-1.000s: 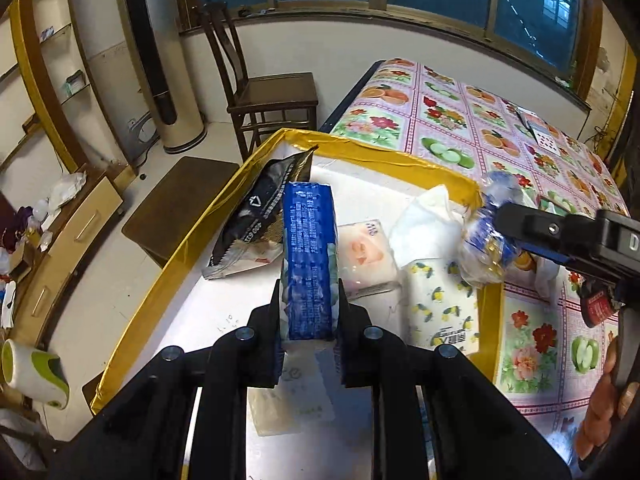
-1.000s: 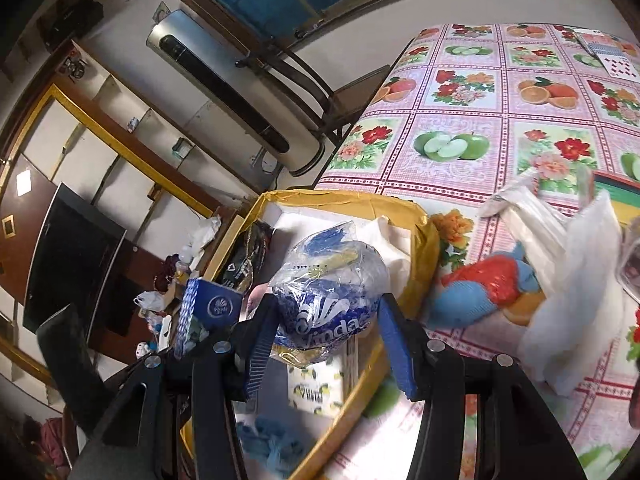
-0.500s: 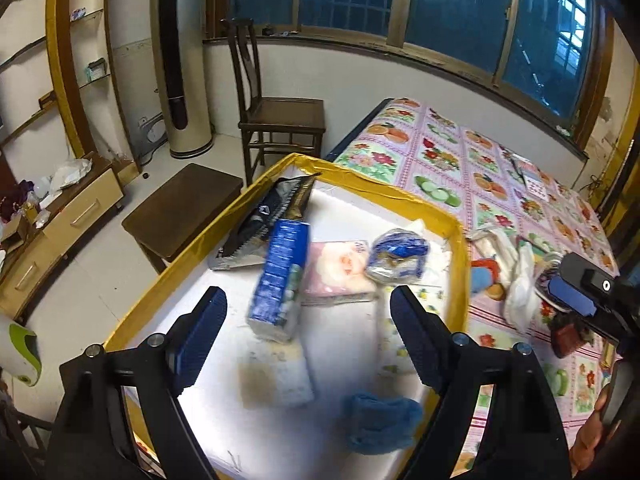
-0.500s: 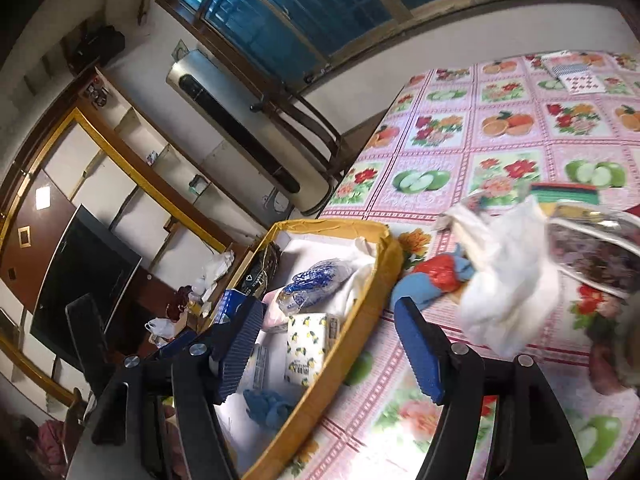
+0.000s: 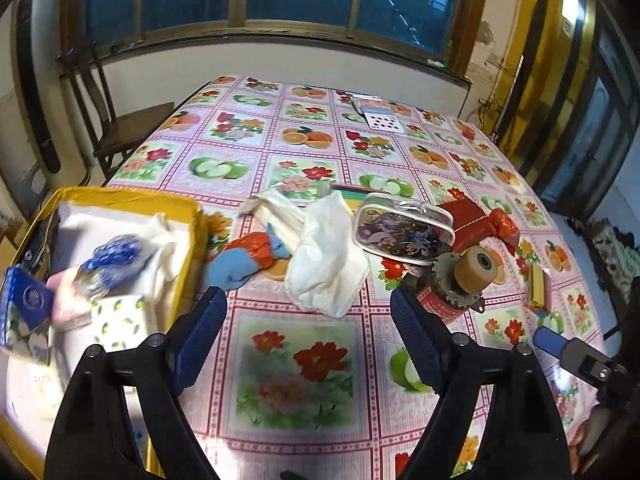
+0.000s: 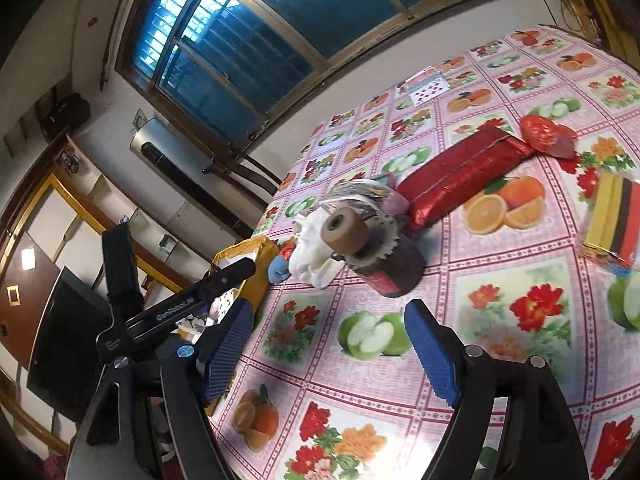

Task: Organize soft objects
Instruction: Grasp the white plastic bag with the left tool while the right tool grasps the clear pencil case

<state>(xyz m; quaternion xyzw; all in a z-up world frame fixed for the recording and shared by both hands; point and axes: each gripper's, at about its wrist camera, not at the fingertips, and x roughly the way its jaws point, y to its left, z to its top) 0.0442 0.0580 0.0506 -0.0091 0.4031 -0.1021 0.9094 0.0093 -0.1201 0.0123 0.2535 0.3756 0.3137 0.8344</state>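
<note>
Left wrist: left gripper (image 5: 308, 334) wide apart, empty.

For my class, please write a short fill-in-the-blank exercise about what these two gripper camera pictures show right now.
1. Both the left gripper and the right gripper are ____ and hold nothing.
2. The lemon-print tissue pack lies inside the ____ box.
3. The white cloth lies on the ____, outside that box.
4. The long foil-wrapped package is ____ in colour.

Missing words: open; yellow; tablecloth; red
</note>
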